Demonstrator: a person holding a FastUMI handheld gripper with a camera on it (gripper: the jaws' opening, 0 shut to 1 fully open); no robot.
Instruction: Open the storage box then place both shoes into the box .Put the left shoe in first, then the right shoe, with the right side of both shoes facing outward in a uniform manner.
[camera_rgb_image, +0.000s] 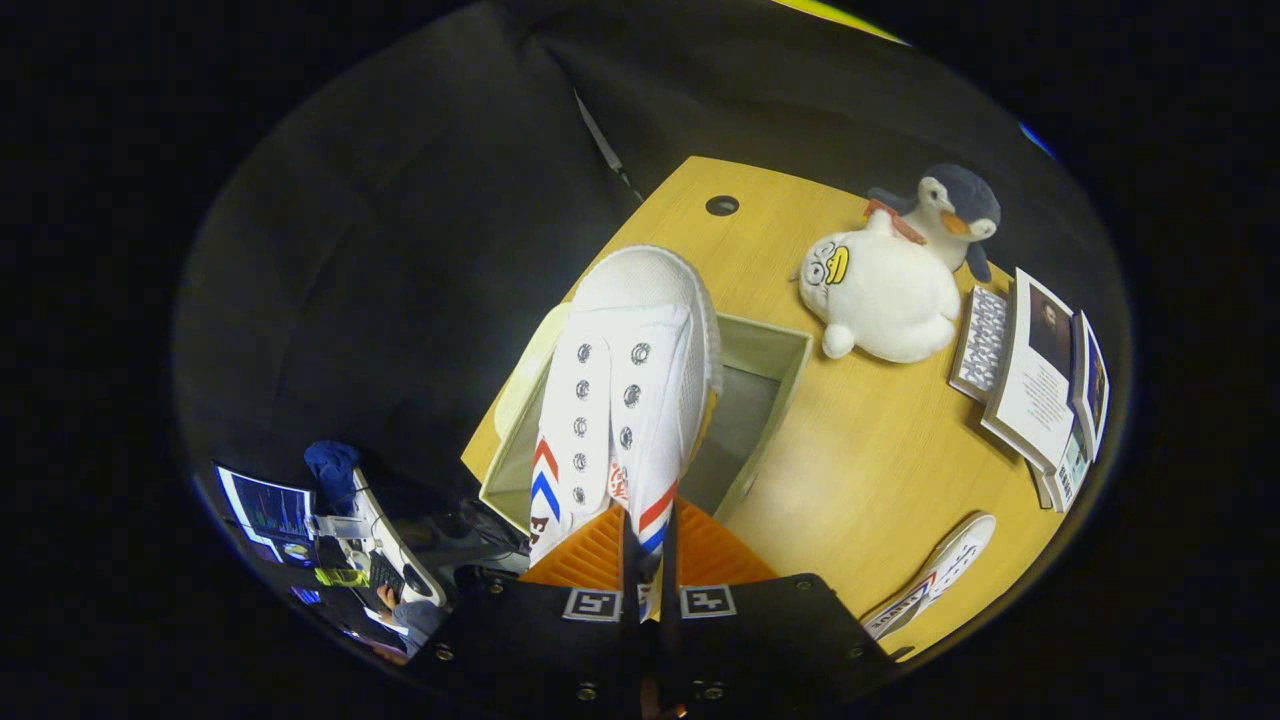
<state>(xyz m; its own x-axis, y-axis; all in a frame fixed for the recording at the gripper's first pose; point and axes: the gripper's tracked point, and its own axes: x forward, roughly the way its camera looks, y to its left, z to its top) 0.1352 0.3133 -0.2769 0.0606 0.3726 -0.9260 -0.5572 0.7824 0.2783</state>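
Observation:
My gripper is shut on a white canvas shoe with red and blue chevron stripes, pinching it near the heel opening. The shoe hangs toe-forward above the open grey-green storage box, hiding much of the box's inside. The box sits on the wooden table with its lid off. The second white shoe, with the same stripes, lies on the table to the right of my fingers, near the table's edge.
A white plush duck and a penguin toy lie beyond the box to the right. Books and a patterned card stand further right. A cable hole marks the far tabletop. Left of the table, below, a hand rests at a keyboard and screen.

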